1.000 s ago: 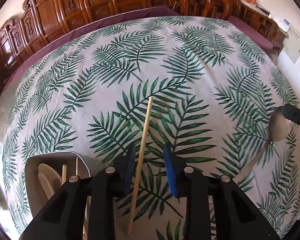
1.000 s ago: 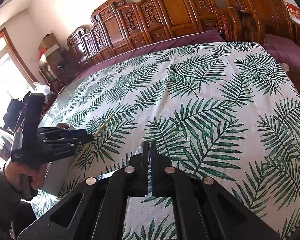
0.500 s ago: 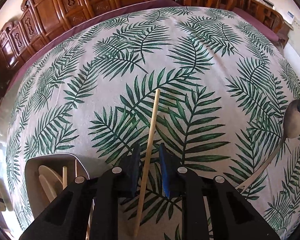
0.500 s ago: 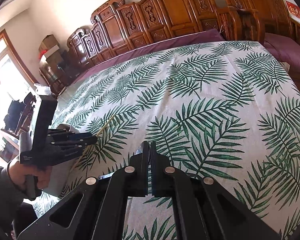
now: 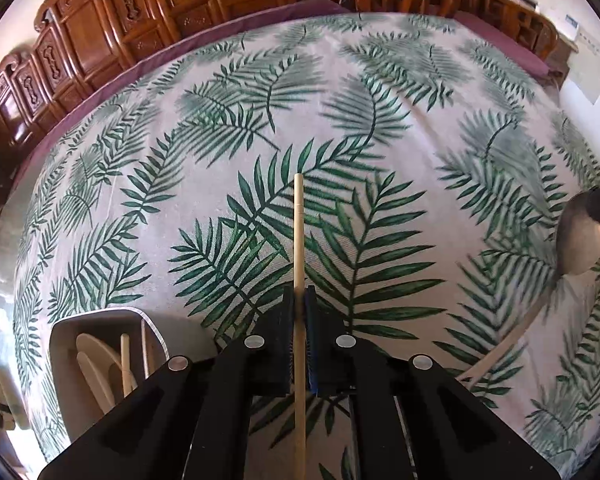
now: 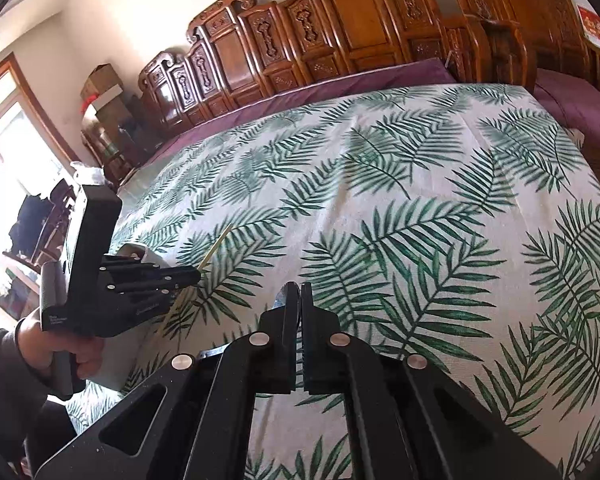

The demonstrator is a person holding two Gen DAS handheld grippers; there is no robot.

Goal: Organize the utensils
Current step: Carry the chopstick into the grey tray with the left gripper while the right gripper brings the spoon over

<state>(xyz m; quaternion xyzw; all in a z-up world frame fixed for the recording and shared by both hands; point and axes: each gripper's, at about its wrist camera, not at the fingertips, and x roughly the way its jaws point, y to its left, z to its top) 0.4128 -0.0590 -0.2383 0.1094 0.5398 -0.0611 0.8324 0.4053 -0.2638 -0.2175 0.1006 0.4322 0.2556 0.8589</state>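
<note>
With our left gripper (image 5: pixel 299 307) clamped on the chopstick (image 5: pixel 298 240), its long axis pointing straight ahead, the utensil holder (image 5: pixel 99 356) sits just left of it.

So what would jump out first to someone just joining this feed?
The left gripper pinching a wooden chopstick that runs up the middle of the palm-leaf tablecloth. At far right, the right gripper is shut on a metal spoon; at lower left sits a grey utensil holder.
</note>
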